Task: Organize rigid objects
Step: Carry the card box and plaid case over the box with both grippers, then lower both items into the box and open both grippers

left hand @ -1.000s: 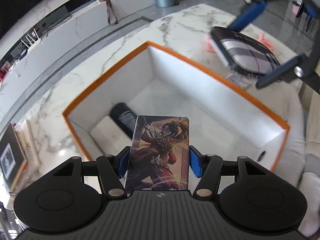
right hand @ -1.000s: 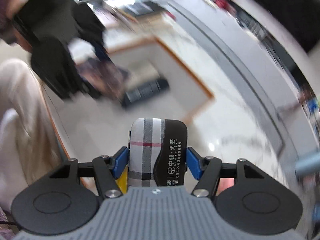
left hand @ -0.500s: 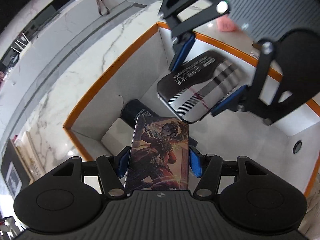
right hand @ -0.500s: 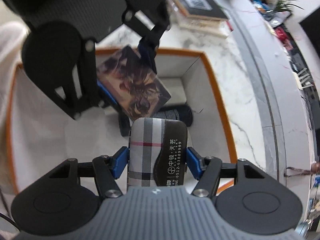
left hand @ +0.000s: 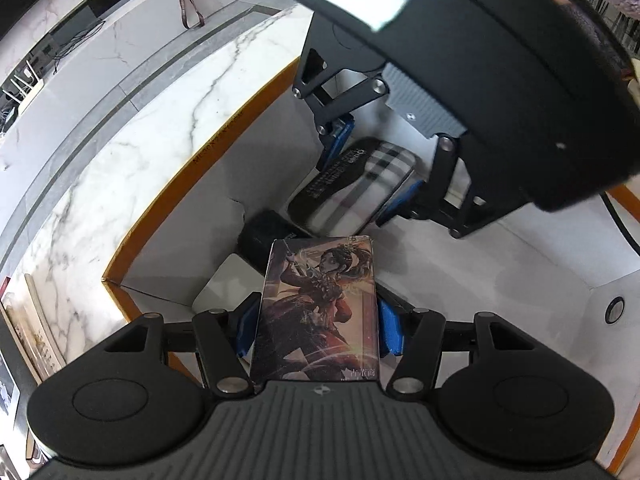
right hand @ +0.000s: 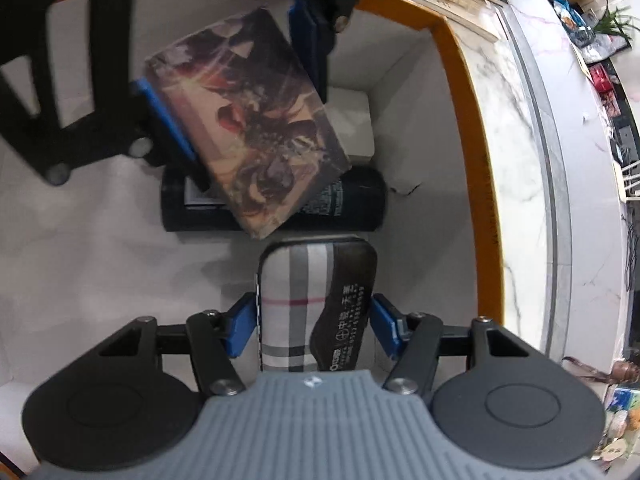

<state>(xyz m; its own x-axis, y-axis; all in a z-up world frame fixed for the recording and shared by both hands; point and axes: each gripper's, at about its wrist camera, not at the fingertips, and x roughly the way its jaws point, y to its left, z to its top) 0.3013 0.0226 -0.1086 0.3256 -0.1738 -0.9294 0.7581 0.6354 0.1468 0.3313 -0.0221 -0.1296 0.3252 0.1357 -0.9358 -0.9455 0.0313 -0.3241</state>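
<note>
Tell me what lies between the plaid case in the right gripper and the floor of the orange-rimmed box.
Nothing visible lies under the grey plaid hard case: bare white floor of the orange-rimmed white box shows around it. The black cylinder lies just beyond its tip, and the illustrated tin in the left gripper hangs above that.

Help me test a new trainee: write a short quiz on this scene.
1. True or false: the left gripper holds the illustrated tin.
2. Which object lies on the floor of the orange-rimmed box? A) black cylinder B) red mug C) banana
3. What sits between the right gripper's pads?
Key: 1 true. 2 A. 3 The plaid case; the jaws are closing on it.
</note>
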